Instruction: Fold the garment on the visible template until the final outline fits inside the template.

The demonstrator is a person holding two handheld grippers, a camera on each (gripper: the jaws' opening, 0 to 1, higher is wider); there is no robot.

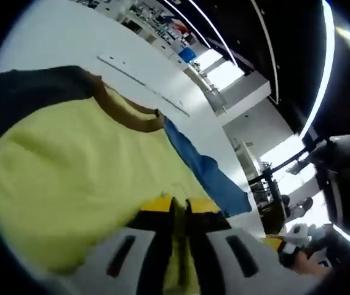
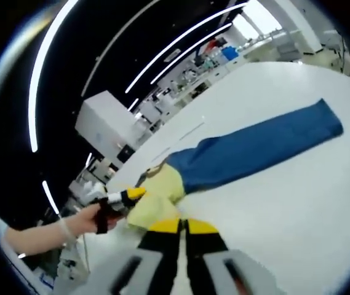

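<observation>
Between the pressed-together jaws of our left gripper (image 1: 181, 206) we pinch the yellow body of the garment (image 1: 82, 166); our right gripper (image 2: 182, 226) is likewise closed at that yellow hem. From both grippers the blue sleeve (image 2: 267, 144) runs far and rightward across the white table (image 2: 298, 221); we read no writing anywhere.

The left claw (image 1: 179, 206) has its yellow-tipped jaws closed together on the yellow cloth of the garment (image 1: 70, 166). A blue sleeve (image 1: 211, 175) trails across the white tabletop (image 1: 58, 37).
</observation>
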